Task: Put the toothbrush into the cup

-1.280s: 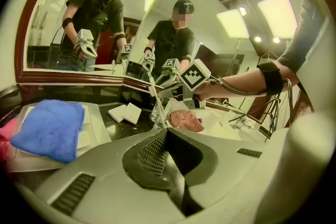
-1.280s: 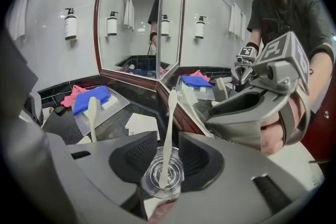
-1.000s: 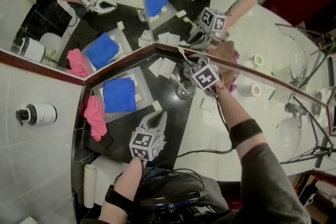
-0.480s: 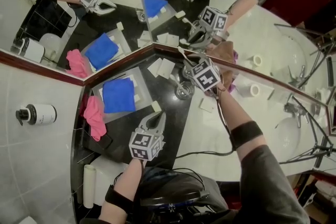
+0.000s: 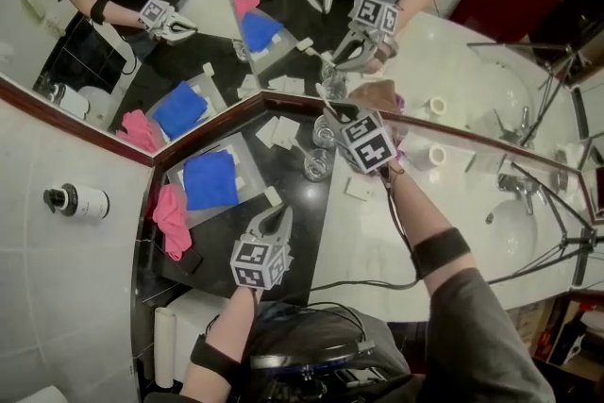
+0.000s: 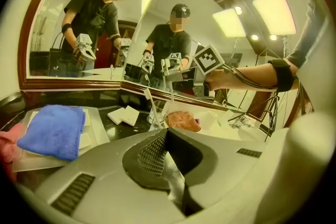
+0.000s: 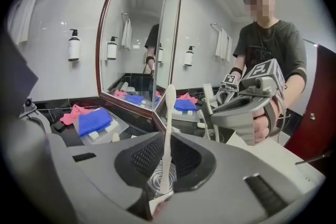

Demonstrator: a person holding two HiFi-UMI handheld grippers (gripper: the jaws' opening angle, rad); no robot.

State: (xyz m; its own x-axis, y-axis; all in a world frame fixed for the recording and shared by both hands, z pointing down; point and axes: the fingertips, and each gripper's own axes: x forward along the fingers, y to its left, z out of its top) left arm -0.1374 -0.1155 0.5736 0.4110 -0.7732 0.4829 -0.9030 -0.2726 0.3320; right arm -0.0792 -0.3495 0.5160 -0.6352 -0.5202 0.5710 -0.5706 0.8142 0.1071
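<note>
Right gripper (image 7: 159, 192): clenched on the lower end of the toothbrush (image 7: 167, 128). Its jaws have just been closing, with the handle between them.
Left gripper (image 6: 169, 162): jaws pressed together with nothing between them, held above the black counter (image 5: 304, 217) close in front of the person.
Toothbrush: white and upright, bristle end up, carried by the right gripper near the corner where the mirror panels meet.
Cup (image 7: 157, 181): clear glass standing on the black counter. It shows through the gap of the right jaws, just beyond and below the gripped end of the brush. Whether brush and glass touch cannot be told.
White packets (image 5: 276, 129): small flat pieces lying on the counter near the mirror corner, left of the cup.
Blue cloth (image 5: 209, 179): folded on a pale tray, beyond and to the left of the left gripper.
Pink cloth (image 5: 172, 217): bunched at the tray's left edge.
Mirror (image 5: 123, 33): angled panels in a dark wooden frame behind the counter, reflecting the person and both grippers.
Pump bottle (image 5: 80, 201): white, on the tiled wall at far left.
</note>
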